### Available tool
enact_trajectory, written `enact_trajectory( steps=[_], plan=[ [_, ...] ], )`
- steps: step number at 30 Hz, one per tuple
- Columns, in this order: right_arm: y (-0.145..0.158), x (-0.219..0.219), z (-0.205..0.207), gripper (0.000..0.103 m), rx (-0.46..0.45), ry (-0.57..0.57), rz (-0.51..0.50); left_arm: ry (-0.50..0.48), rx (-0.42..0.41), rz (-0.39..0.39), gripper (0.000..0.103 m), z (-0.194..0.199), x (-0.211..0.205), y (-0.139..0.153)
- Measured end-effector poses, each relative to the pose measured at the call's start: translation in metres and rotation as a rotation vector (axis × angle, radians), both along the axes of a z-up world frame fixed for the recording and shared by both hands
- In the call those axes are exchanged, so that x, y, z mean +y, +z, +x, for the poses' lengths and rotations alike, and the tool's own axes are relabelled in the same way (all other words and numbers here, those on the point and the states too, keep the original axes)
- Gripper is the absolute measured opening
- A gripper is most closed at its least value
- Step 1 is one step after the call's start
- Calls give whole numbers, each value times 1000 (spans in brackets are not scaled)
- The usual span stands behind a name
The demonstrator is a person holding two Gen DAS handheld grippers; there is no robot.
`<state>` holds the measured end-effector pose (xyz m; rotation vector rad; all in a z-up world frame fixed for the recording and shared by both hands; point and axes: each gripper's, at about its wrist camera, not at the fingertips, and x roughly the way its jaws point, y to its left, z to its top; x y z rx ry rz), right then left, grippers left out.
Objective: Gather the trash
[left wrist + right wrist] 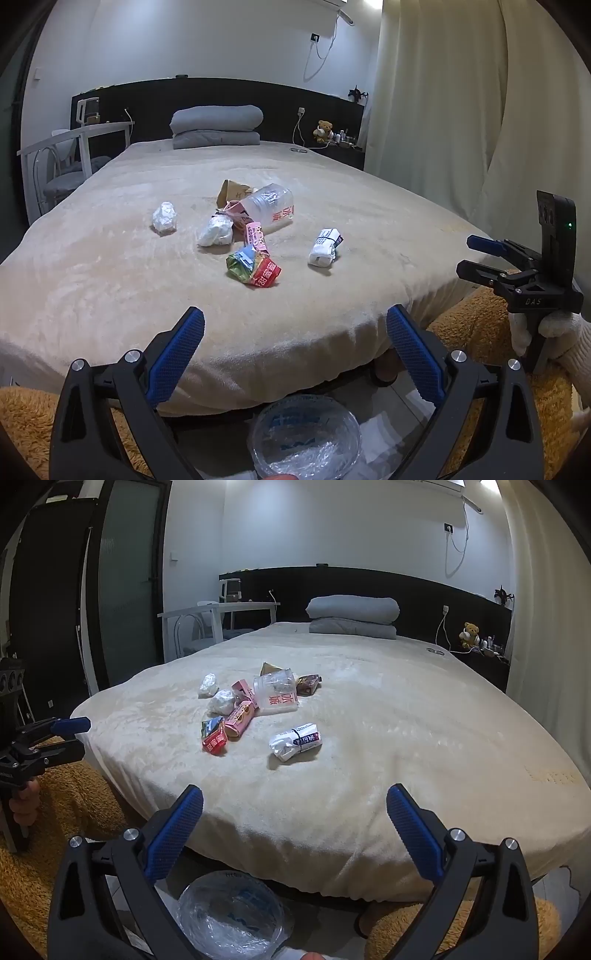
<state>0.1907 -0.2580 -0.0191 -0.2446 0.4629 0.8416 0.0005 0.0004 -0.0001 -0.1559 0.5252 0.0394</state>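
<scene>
Several pieces of trash lie on the beige bed (110,266): a crushed clear plastic bottle (271,208) (277,694), two crumpled white wads (165,218) (216,230), pink cartons (255,234) (240,716), a colourful red wrapper (255,267) (213,738), and a white wrapped packet (325,247) (295,741). A bin lined with a clear plastic bag (304,437) (231,915) stands on the floor below the bed's front edge. My left gripper (295,332) and my right gripper (295,808) are both open and empty, short of the bed's edge. The right gripper also shows in the left view (469,254), the left one in the right view (77,736).
A folded grey duvet (216,125) lies at the bed's head by a dark headboard. A white desk and chair (74,147) stand left. Curtains (461,110) hang right. A teddy bear (324,129) sits on the nightstand. Orange plush (472,332) covers the floor sides.
</scene>
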Motion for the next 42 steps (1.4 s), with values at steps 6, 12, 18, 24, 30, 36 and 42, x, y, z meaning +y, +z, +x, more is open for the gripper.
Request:
enact_trajectory(
  steps=[6, 12, 18, 24, 30, 36, 42],
  plan=[
    [-1, 0, 4, 99, 16, 2, -7, -4, -14, 8, 97, -2, -1, 1],
    [-2, 3, -1, 99, 10, 4, -15, -5, -4, 13, 97, -2, -3, -1],
    [-4, 3, 1, 99, 16, 8, -11, -6, -4, 13, 97, -2, -3, 0],
    [-5, 3, 2, 99, 16, 7, -14, -6, -1, 14, 97, 0, -3, -2],
    [-5, 4, 1, 99, 13, 8, -16, -7, 0, 15, 97, 0, -3, -2],
    [-6, 4, 1, 99, 13, 9, -20, -6, 0, 15, 97, 0, -3, -2],
    [-7, 4, 1, 99, 13, 9, -21, -6, 1, 16, 97, 0, -3, -2]
  ],
)
